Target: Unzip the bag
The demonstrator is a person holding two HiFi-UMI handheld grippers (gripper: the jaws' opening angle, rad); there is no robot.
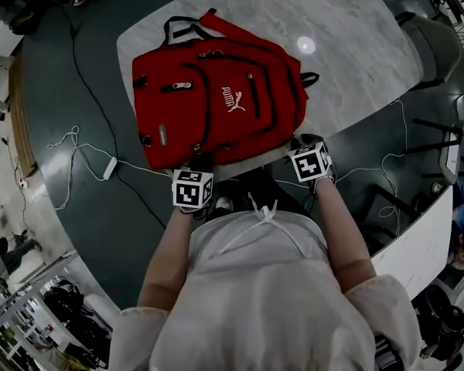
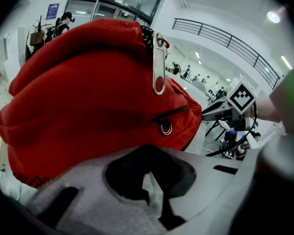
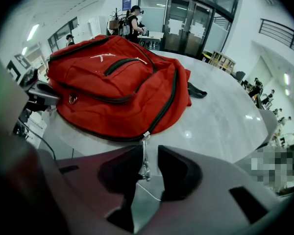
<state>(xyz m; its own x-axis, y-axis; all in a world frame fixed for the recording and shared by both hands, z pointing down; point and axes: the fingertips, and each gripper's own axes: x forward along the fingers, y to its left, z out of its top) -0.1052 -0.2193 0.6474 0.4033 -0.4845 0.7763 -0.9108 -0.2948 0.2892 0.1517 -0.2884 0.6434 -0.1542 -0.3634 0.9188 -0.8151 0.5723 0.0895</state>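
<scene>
Right gripper [image 3: 149, 153]: we see the jaws a narrow gap apart, with the metal zipper pull [image 3: 144, 163] hanging between them. It lies close along one pad and a sliver of space shows on the other side, so it isn't clamped. The pull's slider sits at the near end of the black main zipper [image 3: 169, 102], which looks closed along the side of the red Puma backpack [image 3: 112, 87].

Left gripper [image 2: 147, 155]: the pads meet at the tips, right up against the backpack's [image 2: 88, 97] near edge. We cannot tell whether any fabric is caught. Just past it we note a metal ring [image 2: 165, 128] and, higher up, a second zipper pull [image 2: 159, 67] hanging down.

In the head view the backpack [image 1: 216, 99] lies flat on a round marble table [image 1: 332, 68], straps at the far end. The left gripper [image 1: 199, 162] and right gripper [image 1: 301, 141] are both at its near edge, well apart. White cables [image 1: 85, 153] lie on the dark floor.
</scene>
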